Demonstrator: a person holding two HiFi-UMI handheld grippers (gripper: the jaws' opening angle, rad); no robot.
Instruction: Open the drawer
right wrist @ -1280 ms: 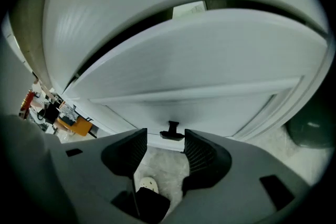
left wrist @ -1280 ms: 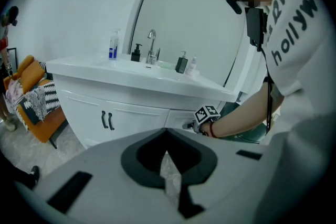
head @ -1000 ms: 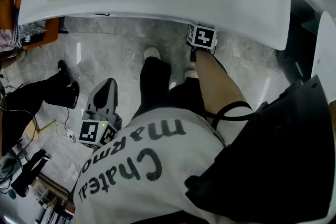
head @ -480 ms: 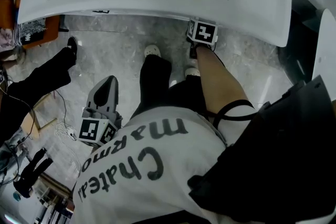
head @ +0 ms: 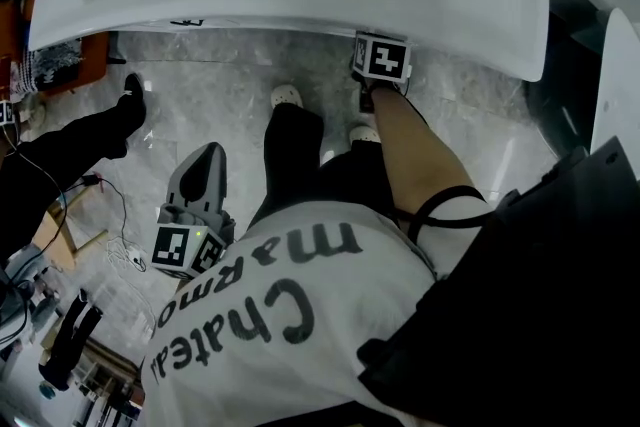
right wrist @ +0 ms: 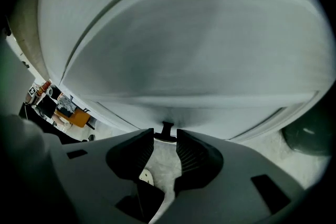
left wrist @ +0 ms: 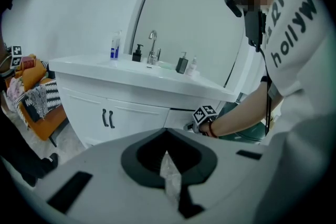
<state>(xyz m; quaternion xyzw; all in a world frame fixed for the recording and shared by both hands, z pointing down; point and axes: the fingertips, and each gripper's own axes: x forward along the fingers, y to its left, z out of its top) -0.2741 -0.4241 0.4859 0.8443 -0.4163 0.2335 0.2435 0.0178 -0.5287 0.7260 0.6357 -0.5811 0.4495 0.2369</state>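
My right gripper (right wrist: 166, 137) points down at the white drawer front (right wrist: 173, 112) under the vanity counter. Its jaws stand on either side of the small dark drawer handle (right wrist: 167, 129) and have just closed a little; a thin gap still shows on each side of the handle's stem. In the head view only the right gripper's marker cube (head: 385, 60) shows below the counter edge (head: 300, 15). From the left gripper view the same cube (left wrist: 205, 113) sits at the drawer (left wrist: 178, 119). My left gripper (head: 205, 163) hangs low at my left side, shut and empty.
Left of the drawer are two cabinet doors with dark handles (left wrist: 107, 119). A faucet (left wrist: 152, 50) and bottles stand on the counter. Another person's leg and shoe (head: 128, 95) and cables (head: 120, 245) are on the floor at left. An orange chair (left wrist: 37, 113) stands beyond.
The other person's leg and shoe at the left have swung up toward the vanity. Both grippers have stayed where they were.
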